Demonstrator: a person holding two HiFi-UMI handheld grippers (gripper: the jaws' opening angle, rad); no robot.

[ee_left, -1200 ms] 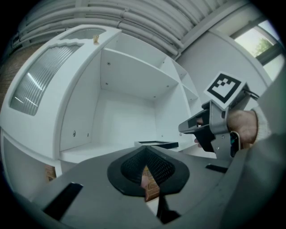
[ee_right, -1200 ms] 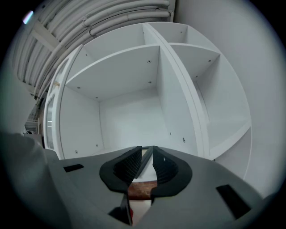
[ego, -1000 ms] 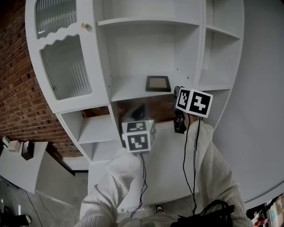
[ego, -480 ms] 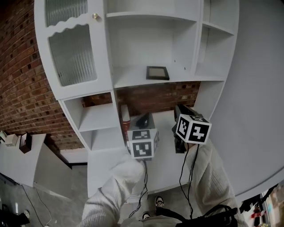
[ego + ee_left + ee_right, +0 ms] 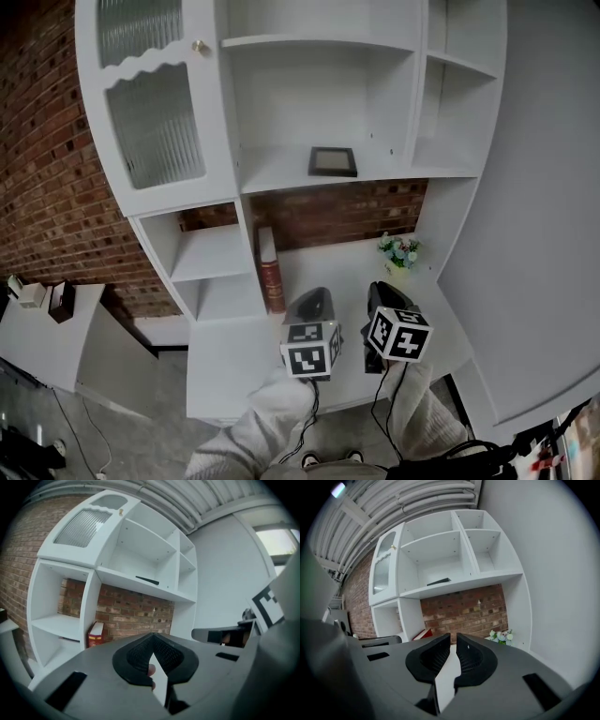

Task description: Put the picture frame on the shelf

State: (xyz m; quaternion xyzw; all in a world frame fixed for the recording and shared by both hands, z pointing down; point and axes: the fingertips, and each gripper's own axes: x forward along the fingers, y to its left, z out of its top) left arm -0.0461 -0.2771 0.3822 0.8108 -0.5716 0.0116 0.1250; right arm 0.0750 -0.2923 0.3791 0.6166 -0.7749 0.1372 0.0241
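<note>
The picture frame (image 5: pixel 333 161) is found lying flat on the middle shelf (image 5: pixel 274 174), so the placing is judged done. Nearer, the left gripper (image 5: pixel 151 638) is held pressed together and the right gripper (image 5: pixel 453 641) barely parted. Nothing is gripped by either.

Picture frame (image 5: pixel 333 161): far above both pairs of jaws, its picture too small to tell.
Book (image 5: pixel 95 634): left of the left gripper (image 5: pixel 151 639)'s jaws, foot hidden behind its body.
Flowers (image 5: pixel 500 635): right of the right gripper (image 5: pixel 453 639)'s jaws, lower part hidden likewise.
</note>
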